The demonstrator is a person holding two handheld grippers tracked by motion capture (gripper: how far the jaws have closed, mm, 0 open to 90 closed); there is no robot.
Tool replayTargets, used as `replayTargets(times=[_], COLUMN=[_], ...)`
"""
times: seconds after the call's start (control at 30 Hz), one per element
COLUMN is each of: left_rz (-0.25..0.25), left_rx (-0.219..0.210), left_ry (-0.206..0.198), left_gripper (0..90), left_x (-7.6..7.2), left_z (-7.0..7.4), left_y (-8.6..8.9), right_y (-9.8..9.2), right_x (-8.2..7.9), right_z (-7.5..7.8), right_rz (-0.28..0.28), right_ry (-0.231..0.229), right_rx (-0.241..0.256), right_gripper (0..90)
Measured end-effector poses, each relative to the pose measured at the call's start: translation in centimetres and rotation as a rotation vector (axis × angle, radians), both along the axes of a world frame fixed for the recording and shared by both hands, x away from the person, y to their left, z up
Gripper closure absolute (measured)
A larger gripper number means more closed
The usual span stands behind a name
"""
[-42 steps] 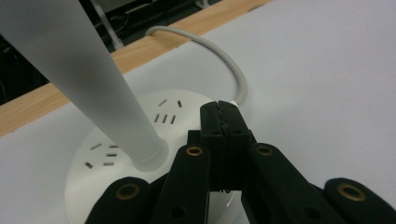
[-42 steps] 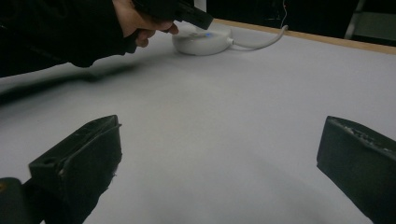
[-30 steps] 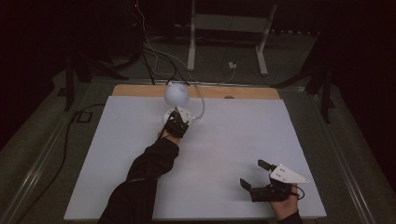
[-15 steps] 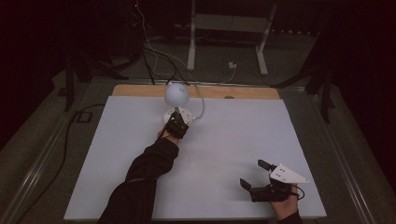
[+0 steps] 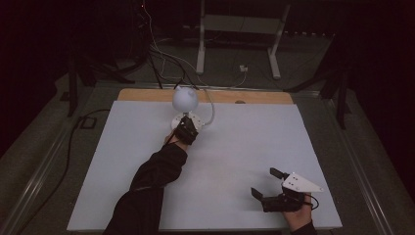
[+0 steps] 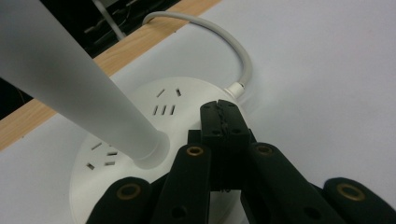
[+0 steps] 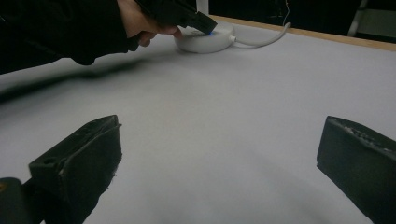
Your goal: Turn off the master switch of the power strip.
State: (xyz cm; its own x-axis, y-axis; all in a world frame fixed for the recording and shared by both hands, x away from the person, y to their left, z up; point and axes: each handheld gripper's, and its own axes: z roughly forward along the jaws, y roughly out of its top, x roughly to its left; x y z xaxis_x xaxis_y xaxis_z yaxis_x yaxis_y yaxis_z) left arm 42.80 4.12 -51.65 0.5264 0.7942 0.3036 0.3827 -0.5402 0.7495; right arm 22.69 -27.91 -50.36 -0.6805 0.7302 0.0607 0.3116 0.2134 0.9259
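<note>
Lamp base (image 6: pixel 140 135) — round white socket disc at far-centre of desk (image 5: pixel 122 196), stem rising from its middle. Left gripper (image 6: pixel 223 116) fingers pressed together, tips down on disc top just beside stem, cord (image 6: pixel 233 51) beyond. Right gripper (image 5: pixel 264 183) fingers spread, well apart at near right — left hand nearer.

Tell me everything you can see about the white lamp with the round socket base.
The lamp stands upright at the far edge of the white table. Its round base looks like matte plastic and has socket slots in its top. A tapered stem rises from it to a globe head. A white cord leaves the base's side. The shut left tongs press on the base top.
</note>
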Motion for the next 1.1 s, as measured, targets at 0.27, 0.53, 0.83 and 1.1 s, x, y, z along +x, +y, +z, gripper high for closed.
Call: replayTargets(times=[0.27,0.53,0.83,1.1], left_rz=[-0.017,-0.038,-0.027,-0.033], left_rx=[0.026,0.065,0.119,0.123], left_ry=[0.025,0.052,0.009,0.002], left_gripper=[90.0,90.0,90.0,90.0], left_x=[0.32,0.59,0.24,0.31], left_z=[0.35,0.64,0.40,0.47], left_y=[-0.05,-0.25,-0.84,-0.53], right_y=[0.05,0.05,-0.04,-0.15], right_x=[0.01,0.03,0.06,0.02], right_z=[-0.02,-0.03,-0.05,-0.02], right_rz=[0.002,0.002,0.000,-0.006], right_ry=[0.003,0.007,0.009,0.005], right_rx=[0.000,0.002,0.002,0.007], right_gripper=[0.0,0.0,0.0,0.0])
